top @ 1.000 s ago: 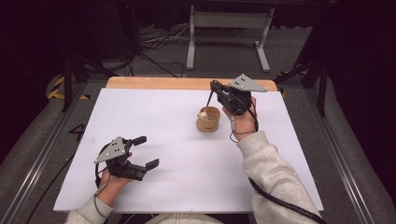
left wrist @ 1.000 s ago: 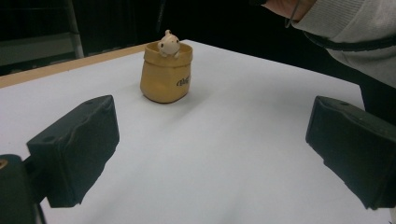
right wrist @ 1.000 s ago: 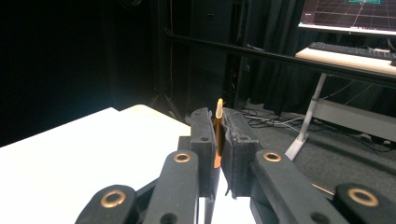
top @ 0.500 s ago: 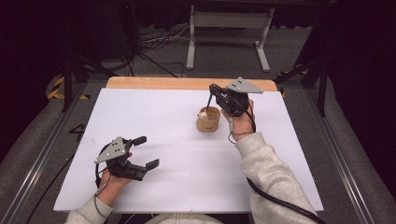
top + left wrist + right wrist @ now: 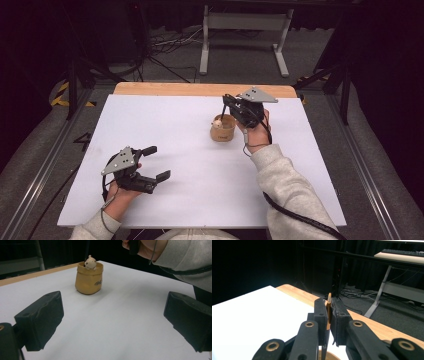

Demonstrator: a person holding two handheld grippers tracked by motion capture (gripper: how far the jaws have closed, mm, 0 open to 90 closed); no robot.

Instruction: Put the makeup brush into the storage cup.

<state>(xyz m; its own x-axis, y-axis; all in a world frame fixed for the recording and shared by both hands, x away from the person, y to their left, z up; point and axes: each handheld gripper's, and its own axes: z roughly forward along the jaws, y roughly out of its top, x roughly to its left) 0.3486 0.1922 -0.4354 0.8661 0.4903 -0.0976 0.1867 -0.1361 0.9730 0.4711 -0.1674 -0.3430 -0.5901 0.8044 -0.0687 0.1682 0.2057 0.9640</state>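
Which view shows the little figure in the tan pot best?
The left gripper view: the figure peeks over the pot's rim, close and unblocked. In the high view it is a small pale blob beside the right tool. The right gripper view catches just a sliver of pot rim.

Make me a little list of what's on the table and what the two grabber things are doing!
table: white tabletop with a wooden far edge
pot: small tan pot, upright, a little figure peeking out of the top
right gripper: above the pot, jaws shut on a thin stick
left gripper: near the front left, jaws wide apart, holding nothing
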